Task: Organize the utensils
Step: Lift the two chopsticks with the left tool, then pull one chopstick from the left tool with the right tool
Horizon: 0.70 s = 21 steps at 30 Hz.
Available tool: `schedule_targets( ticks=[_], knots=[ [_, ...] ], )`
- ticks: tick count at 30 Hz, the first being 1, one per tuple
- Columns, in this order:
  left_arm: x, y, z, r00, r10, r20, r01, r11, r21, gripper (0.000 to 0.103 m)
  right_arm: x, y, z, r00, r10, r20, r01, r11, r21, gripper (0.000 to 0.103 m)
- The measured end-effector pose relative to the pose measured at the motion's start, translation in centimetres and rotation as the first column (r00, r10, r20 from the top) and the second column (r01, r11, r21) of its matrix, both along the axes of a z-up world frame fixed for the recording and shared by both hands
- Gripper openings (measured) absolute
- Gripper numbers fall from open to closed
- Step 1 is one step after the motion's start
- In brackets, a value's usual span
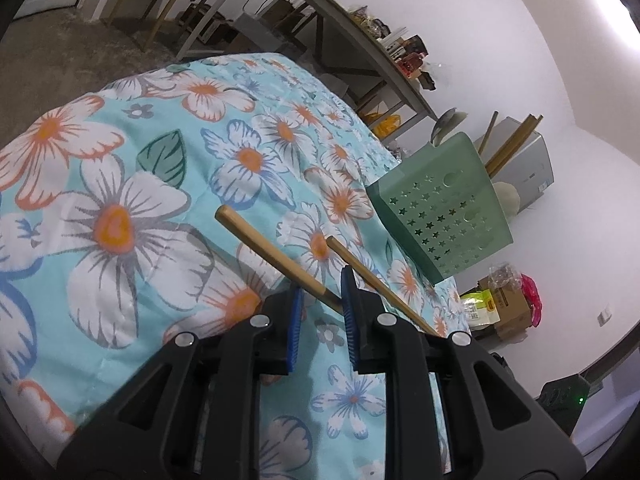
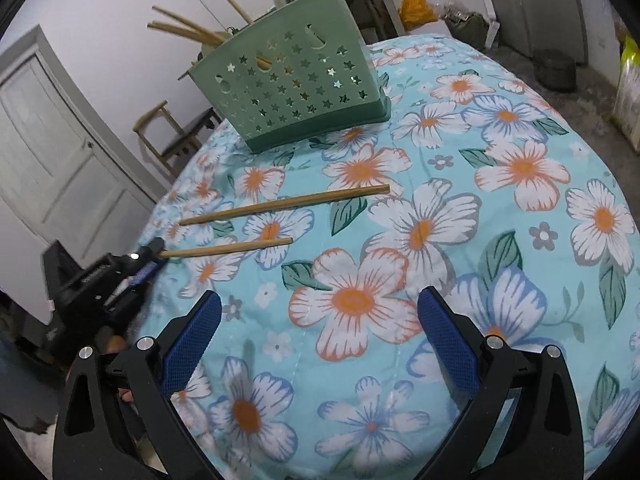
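Left wrist view: left gripper (image 1: 320, 300) is nearly closed, pinching one chopstick (image 1: 272, 252) by its thin end, the other chopstick (image 2: 284, 204) lying just beside. Right gripper (image 2: 320, 336) hangs wide open, empty. Next I'd guess lift and tip it into the green holder (image 2: 296, 92)

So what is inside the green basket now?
Several wooden chopsticks stick out of the top of the basket, and something pale shows through a hole in its wall. Their lower ends and the basket's floor are covered by the wall.
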State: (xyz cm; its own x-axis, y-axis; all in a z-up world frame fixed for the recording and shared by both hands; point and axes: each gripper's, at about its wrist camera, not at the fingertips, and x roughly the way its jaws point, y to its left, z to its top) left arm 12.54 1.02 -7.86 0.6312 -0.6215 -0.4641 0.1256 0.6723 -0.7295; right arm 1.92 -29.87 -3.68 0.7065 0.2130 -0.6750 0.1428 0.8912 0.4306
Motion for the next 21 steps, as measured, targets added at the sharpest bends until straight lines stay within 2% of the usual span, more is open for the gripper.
schedule_targets(
  ticks=[4,7,10,13,14,17,21],
  knots=[
    [0.4,0.0,0.0,1.0,-0.004,-0.015,0.004,1.0,-0.001,0.019,0.3,-0.5,1.4,0.999,0.038,0.018,-0.038,0.999,-0.017,0.081],
    [0.6,-0.1,0.0,1.0,-0.017,-0.006,0.017,1.0,0.007,0.019,1.3,-0.1,3.4,0.995,0.087,0.051,-0.083,0.994,-0.068,0.075],
    [0.4,-0.1,0.0,1.0,-0.026,0.013,0.026,1.0,0.012,0.019,3.1,0.9,5.0,0.988,0.134,0.083,-0.123,0.985,-0.122,0.063],
    [0.2,-0.3,0.0,0.999,-0.03,0.038,0.029,0.999,0.023,0.019,6.2,2.6,5.4,0.976,0.211,0.047,-0.2,0.965,-0.167,0.047],
    [0.1,-0.3,0.0,0.999,-0.031,0.044,0.03,0.999,0.024,0.019,7.5,3.6,5.5,0.967,0.253,0.026,-0.244,0.951,-0.188,0.044],
    [0.1,-0.4,0.0,0.998,-0.038,0.058,0.036,0.999,0.032,0.02,10.3,6.5,5.6,0.922,0.387,-0.017,-0.377,0.887,-0.266,0.042],
    [-0.1,-0.5,0.0,0.996,-0.048,0.078,0.044,0.998,0.048,0.02,13.3,9.9,4.5,0.842,0.528,-0.112,-0.527,0.762,-0.376,0.042]
  ],
)
